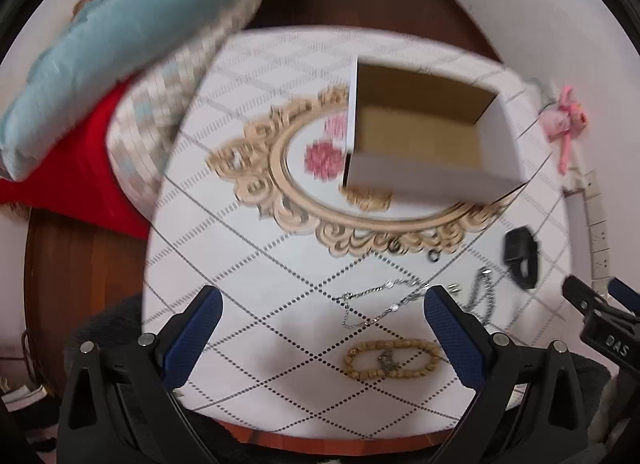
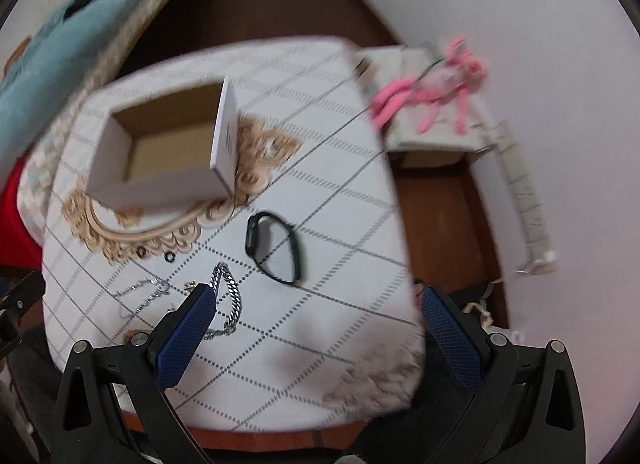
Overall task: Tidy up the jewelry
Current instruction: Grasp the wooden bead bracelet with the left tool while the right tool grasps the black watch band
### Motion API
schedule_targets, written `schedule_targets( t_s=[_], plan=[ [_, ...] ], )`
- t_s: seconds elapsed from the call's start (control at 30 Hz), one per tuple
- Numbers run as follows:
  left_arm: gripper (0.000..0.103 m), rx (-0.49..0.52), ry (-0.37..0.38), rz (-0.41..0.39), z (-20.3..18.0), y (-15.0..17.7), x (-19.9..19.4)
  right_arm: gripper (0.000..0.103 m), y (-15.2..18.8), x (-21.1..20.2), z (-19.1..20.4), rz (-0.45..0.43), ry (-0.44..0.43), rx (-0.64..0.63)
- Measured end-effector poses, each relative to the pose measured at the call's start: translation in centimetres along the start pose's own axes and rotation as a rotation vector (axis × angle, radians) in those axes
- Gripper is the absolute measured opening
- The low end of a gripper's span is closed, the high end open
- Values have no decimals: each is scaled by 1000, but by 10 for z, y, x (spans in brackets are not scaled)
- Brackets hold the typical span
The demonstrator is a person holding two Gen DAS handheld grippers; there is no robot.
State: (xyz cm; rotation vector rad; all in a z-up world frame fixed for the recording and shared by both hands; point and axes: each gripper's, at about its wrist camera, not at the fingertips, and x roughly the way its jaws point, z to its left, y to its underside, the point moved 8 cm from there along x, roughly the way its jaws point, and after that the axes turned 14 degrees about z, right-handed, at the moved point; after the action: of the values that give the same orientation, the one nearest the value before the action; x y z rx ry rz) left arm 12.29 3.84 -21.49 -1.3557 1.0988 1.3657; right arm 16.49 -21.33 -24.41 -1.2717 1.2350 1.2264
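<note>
**A:** Jewelry lies loose on a white tablecloth (image 1: pixel 248 264) with a dotted diamond pattern. In the left wrist view, a wooden bead bracelet (image 1: pixel 392 359) sits at 6 o'clock, a thin silver chain (image 1: pixel 380 304) just above it, and a heavy silver link chain (image 1: pixel 482 296) at 4 o'clock.

**B:** And the black watch (image 2: pixel 276 248)?

**A:** Center of the right wrist view, resting on its side, apart from the link chain (image 2: pixel 230 300) at 7 o'clock. Two small dark rings (image 2: pixel 170 257) lie at 9 o'clock, beside the gold ornate print.

**B:** The container?

**A:** An open cardboard box (image 1: pixel 420 131), white outside and brown inside, stands at 12 o'clock on the printed oval frame, nothing visible inside.

**B:** The tools?

**A:** The left gripper (image 1: pixel 320 328) hovers with blue pads (image 1: pixel 192 340) spread wide, holding nothing. The right gripper (image 2: pixel 316 328) is likewise spread and unloaded, above the table's near edge.

**B:** Surroundings?

**A:** A teal cushion (image 1: pixel 120 35) at 10 o'clock; a pink toy (image 2: pixel 432 91) at 2 o'clock.
</note>
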Motion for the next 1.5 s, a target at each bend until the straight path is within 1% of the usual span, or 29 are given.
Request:
schedule_targets(
  t_s=[0.03,0.13,0.23,0.33,0.37,0.43,0.47,0.53,0.57,0.63,0.67,0.7,0.77,0.8,0.87,0.93,1.0,1.07,1.1,1.13,1.17,1.2,1.23,1.27,1.3,1.4,1.5],
  plan=[
    [103,-5,6,23,0,0,12,103,-3,12,4,18,-5,-19],
    [103,-15,-11,68,-2,2,37,103,-13,50,15,65,6,-69],
    [103,-17,-22,96,-3,6,52,103,-20,77,23,78,16,-104],
    [102,-10,-27,112,-6,9,61,102,-22,92,27,83,12,-116],
    [99,-7,-25,115,-7,10,62,98,-23,95,29,83,7,-120],
    [97,2,-17,115,-10,10,62,90,-25,99,34,81,-9,-129],
    [97,8,-16,115,-11,10,61,84,-26,98,37,65,-30,-132],
    [97,32,-7,101,-14,11,57,68,-28,94,41,28,-36,-147],
    [97,46,-10,95,-15,13,54,50,-28,90,45,9,-34,-159],
    [97,71,-1,96,-18,18,52,48,-26,86,50,6,-52,-163],
    [97,83,0,98,-17,22,50,47,-23,81,51,-13,-66,-160],
    [97,89,-1,99,-16,26,50,46,-19,75,51,-34,-67,-156],
    [97,111,13,122,-17,37,51,46,-6,65,51,-41,-71,-139],
    [95,117,13,124,-17,43,55,46,3,60,48,-42,-87,-120],
    [82,129,15,149,-16,55,60,46,16,51,43,-36,-105,-89],
    [81,139,13,167,-16,63,66,46,35,43,37,-31,-126,-56],
    [80,154,6,175,-18,70,72,46,51,38,32,-28,-127,-31],
    [67,169,-1,187,-19,73,78,46,62,39,30,-19,-122,-17],
    [64,179,-3,192,-22,75,80,46,64,40,28,-11,-122,-15],
    [52,189,-9,192,-23,78,82,46,66,45,25,3,-118,-12],
    [37,203,-24,196,-26,79,85,46,68,47,24,8,-116,-9],
    [32,213,-25,198,-27,80,88,46,70,48,23,12,-116,-9],
    [26,220,-16,176,-30,80,87,46,72,50,25,19,-115,-10],
    [16,232,-13,173,-33,81,87,46,72,51,26,21,-116,-8],
    [8,242,-5,174,-35,80,88,46,72,52,26,22,-116,-6],
    [7,245,-1,163,-46,76,85,45,70,53,23,24,-125,5],
    [7,226,52,146,-50,77,76,45,69,50,22,15,-130,14]
  ],
)
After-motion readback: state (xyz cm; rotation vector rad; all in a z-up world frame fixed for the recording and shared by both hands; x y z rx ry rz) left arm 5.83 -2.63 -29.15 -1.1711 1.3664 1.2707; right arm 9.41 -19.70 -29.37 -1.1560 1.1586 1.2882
